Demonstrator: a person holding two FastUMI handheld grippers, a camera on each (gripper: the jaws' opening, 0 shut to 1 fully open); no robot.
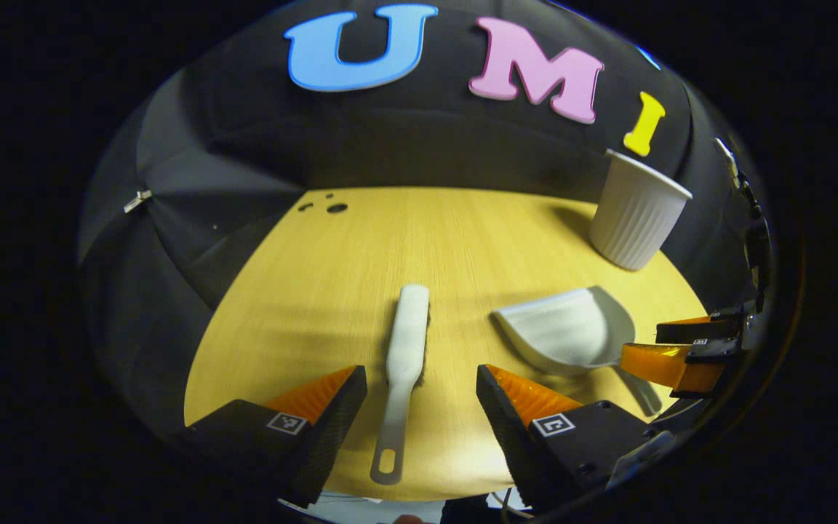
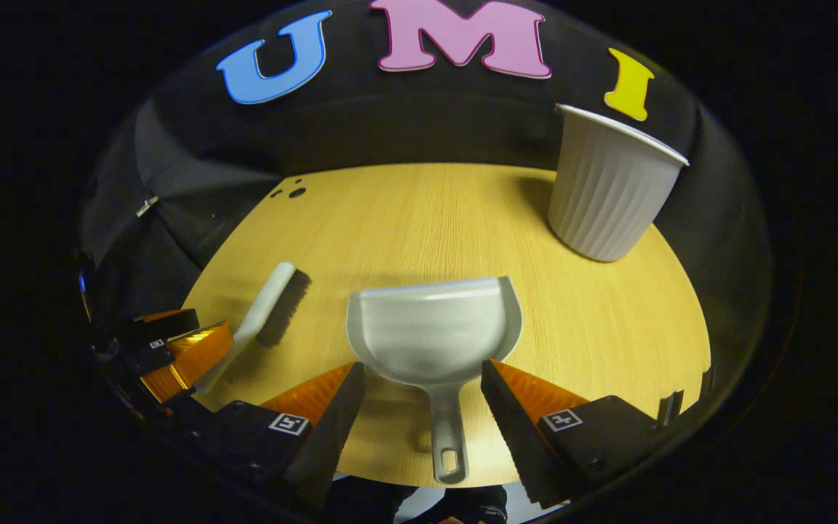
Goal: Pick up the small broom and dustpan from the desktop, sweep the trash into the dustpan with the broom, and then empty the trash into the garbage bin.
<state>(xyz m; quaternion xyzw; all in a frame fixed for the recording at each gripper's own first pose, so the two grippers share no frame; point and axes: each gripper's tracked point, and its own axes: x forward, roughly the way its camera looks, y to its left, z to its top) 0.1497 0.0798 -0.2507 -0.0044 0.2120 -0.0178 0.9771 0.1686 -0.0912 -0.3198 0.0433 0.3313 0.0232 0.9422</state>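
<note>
The small broom [image 1: 408,342] lies flat on the wooden desktop [image 1: 361,247], its long axis running twelve to six in the left gripper view, bristle head toward twelve, thin handle with the hang hole toward six. And look where that handle sits: right in the gap of the left gripper [image 1: 421,382], whose fingers stand wide apart on either side, pressing on nothing. The handle is straight ahead of it, dead on line.

Over at three o'clock from the broom, the dustpan [image 2: 433,331] rests on the desktop. In the right gripper view it points the same way: open mouth to twelve, stubby handle to six, and that handle runs down between the fingers of the right gripper [image 2: 423,397]. Those fingers are also spread, with a clear gap to the handle on both sides. So each tool has its own gripper nearest, left for broom, right for dustpan, both lined up along the handles.

Farther out, at about one o'clock from the dustpan, stands the ribbed white garbage bin [image 2: 608,196], upright, near the far edge. A few small dark specks [image 2: 289,191] sit at eleven o'clock, near the far corner; whether they are trash or marks I cannot tell.

My read: both tools lie on the desk ungripped, which fits either picking up or having been set back down.
</note>
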